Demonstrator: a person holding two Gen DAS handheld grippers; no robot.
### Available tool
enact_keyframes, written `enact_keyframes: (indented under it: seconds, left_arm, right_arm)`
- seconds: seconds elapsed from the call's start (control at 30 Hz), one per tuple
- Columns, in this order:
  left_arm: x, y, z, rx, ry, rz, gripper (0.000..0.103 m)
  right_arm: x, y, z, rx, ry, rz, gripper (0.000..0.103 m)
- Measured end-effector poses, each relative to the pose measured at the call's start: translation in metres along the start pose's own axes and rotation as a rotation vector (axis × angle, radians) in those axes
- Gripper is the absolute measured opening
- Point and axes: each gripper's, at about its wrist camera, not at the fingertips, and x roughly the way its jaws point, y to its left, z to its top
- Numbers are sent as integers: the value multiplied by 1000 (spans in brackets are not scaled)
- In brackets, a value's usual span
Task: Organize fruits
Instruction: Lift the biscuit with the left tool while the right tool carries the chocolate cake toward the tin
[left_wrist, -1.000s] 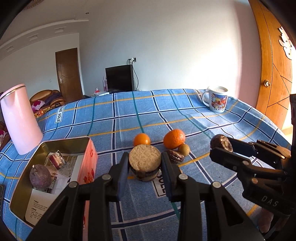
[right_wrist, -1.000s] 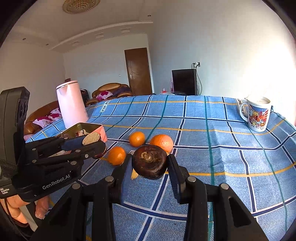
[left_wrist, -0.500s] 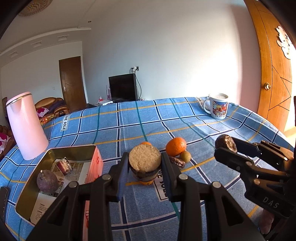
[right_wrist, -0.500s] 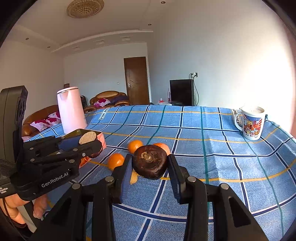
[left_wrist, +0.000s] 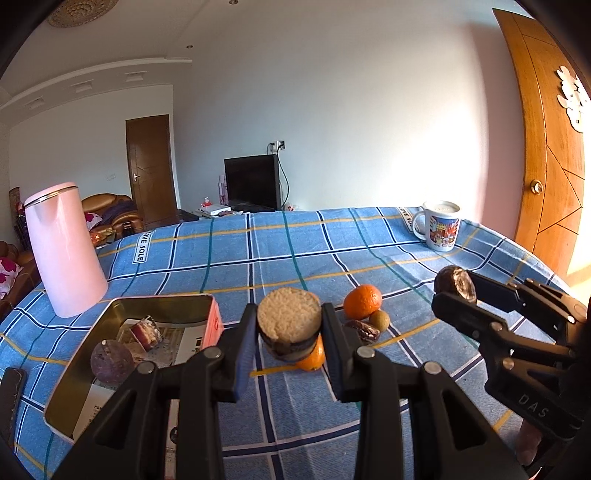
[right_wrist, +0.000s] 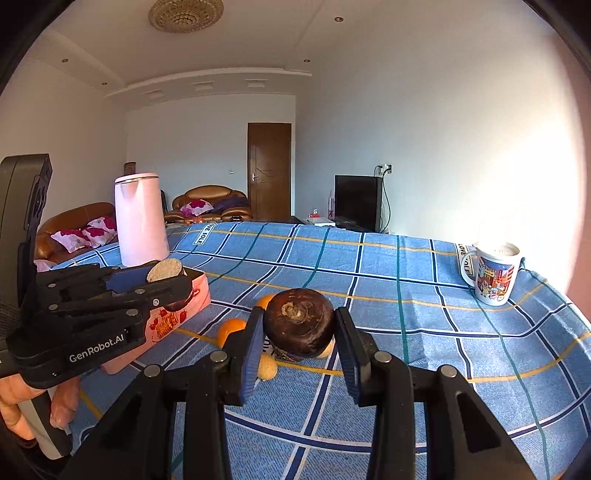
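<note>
Along my left gripper I read "GenRobot.AI"; it grips a cut fruit, my right gripper a brown fruit, over "LOVE SOLE" cloth.

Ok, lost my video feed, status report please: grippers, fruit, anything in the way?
Left gripper shut on tan-topped round fruit. Right gripper shut on dark brown round fruit. Open pink metal tin left, oranges beneath; path clear.

Open cloth mid-table; kettle far-left, mug far-right, tin near-left block.
</note>
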Motion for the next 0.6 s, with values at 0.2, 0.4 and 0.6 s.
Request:
enact_keyframes:
  seconds: [0.2, 0.4, 0.6]
  left_arm:
    - [-7, 19, -1, -32, -7, 16, 35]
    - [-13, 40, -3, -65, -16, 45, 35]
    - [-15, 61, -7, -93, -10, 78, 35]
  right_arm:
    - [5, 15, 8, -33, -4, 17, 40]
    - [10, 35, 19, -68, -6, 45, 40]
    - [19, 58, 31, -102, -5, 79, 40]
